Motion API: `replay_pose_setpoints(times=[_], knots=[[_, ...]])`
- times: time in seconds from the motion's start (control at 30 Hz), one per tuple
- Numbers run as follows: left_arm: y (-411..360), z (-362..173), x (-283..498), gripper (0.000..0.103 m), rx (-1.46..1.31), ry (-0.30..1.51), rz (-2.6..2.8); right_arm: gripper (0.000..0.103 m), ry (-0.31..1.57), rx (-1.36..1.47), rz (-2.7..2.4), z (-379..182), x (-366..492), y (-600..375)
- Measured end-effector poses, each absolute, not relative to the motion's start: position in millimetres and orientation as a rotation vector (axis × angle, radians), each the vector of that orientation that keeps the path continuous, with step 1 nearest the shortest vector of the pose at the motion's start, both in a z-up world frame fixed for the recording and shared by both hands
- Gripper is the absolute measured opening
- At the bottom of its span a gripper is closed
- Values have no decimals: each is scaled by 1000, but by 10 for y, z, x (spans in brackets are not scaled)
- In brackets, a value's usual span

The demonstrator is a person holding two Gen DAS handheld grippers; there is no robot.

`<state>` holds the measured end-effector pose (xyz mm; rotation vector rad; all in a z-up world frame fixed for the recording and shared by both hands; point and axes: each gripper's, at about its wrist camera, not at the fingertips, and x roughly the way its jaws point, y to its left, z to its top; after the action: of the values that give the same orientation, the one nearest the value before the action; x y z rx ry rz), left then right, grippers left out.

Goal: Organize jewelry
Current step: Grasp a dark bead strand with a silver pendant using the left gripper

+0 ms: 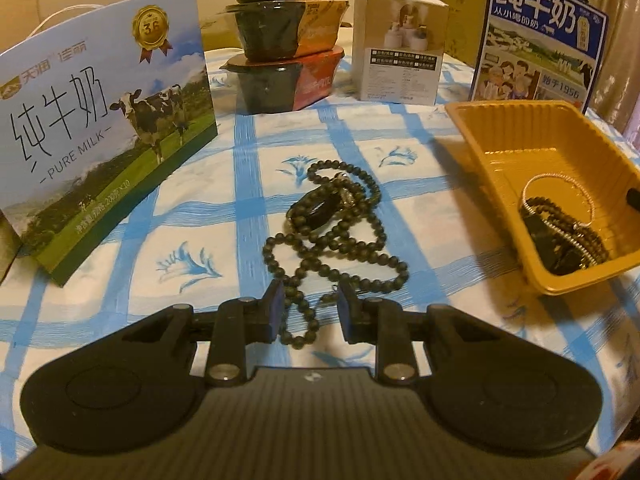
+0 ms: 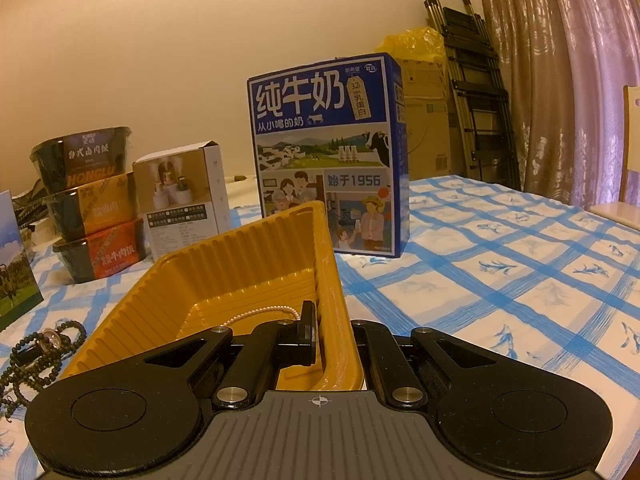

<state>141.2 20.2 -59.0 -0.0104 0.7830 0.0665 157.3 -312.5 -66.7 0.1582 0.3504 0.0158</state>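
A long strand of dark green beads (image 1: 340,236) with a dark ring pendant (image 1: 316,212) lies coiled on the blue-checked cloth. My left gripper (image 1: 311,292) hangs low over its near end, jaws a little apart, with a loop of beads between the blue pads and not pinched. To the right stands a yellow plastic tray (image 1: 480,120), tilted, holding a silver chain (image 1: 560,178) and dark beads (image 1: 560,208). My right gripper (image 2: 332,320) is shut on the tray's right wall (image 2: 332,280), one finger inside, one outside. A pale pearl chain (image 2: 260,314) shows inside the tray.
A pure milk carton (image 1: 104,120) stands at the left, stacked dark food bowls (image 1: 280,56) and a small white box (image 1: 400,52) at the back, and a blue milk carton (image 2: 328,160) behind the tray. A folded ladder (image 2: 476,92) and curtain (image 2: 568,80) stand beyond the table.
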Motion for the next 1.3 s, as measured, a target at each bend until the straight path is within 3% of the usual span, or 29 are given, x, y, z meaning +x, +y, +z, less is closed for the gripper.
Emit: replay_pose_setpoints(times=[0.63,0.7,0.77,1.0,1.17,1.3], knots=[[306,-742,2121,25,50,769,23,5,353,155,14,-684,1557,-3173],[298,-771,2117,11,50,779,19,5,353,155,15,-686,1553,-3183],[290,-760,2066,6,45,773,6,5,354,154,15,-686,1555,-3177],[143,-663,1690,6,21,785,-134,5,355,154,14,-686,1553,-3181],[126,-582,1612,9,39,765,-161,5,353,153,14,-684,1556,-3170],[181,-500,1766,27,54,739,-153,5,354,153,13,-686,1553,-3173]])
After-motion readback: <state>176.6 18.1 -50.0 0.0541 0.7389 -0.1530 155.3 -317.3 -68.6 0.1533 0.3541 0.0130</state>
